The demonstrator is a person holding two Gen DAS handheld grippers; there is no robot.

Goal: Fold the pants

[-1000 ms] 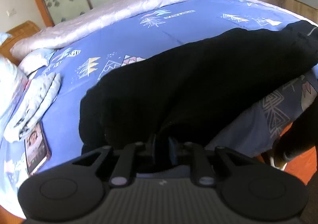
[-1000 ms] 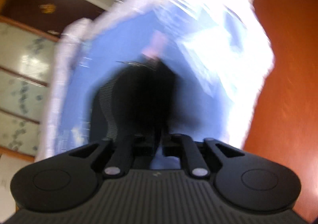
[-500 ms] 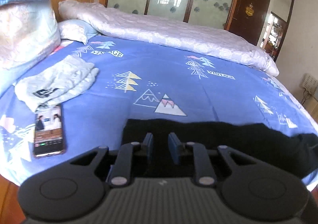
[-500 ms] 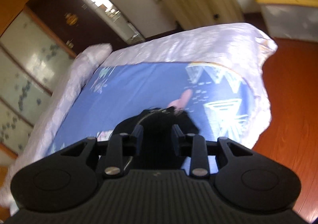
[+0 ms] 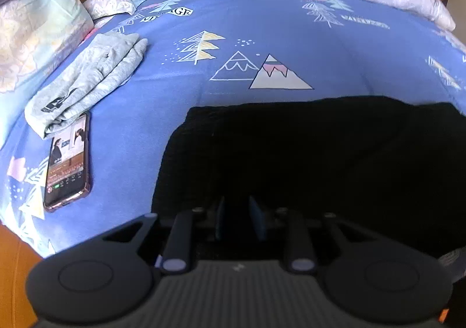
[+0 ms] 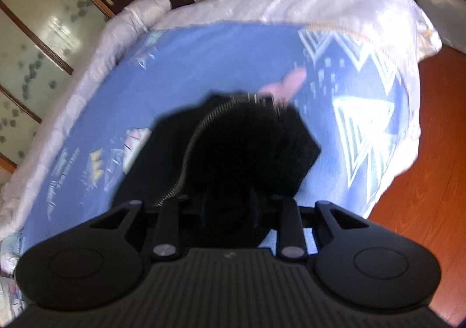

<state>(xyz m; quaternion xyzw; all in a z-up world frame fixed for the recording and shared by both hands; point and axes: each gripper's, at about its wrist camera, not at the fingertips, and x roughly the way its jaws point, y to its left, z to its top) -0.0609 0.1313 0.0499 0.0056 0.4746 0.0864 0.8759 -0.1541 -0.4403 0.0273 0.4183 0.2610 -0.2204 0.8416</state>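
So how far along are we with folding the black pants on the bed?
Early to midway, at a guess. The black pants lie spread flat as a long band on the blue bedsheet, apparently with one lengthwise fold made. The left gripper sits at their near edge with its fingers apart, nothing clearly pinched; the right gripper is at the zipper end, its grip unclear. Folding end to end looks left.

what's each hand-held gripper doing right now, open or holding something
Left hand-held gripper: open, jaws apart over the black pants, gripping nothing.
Right hand-held gripper: open, jaws apart around the pants.
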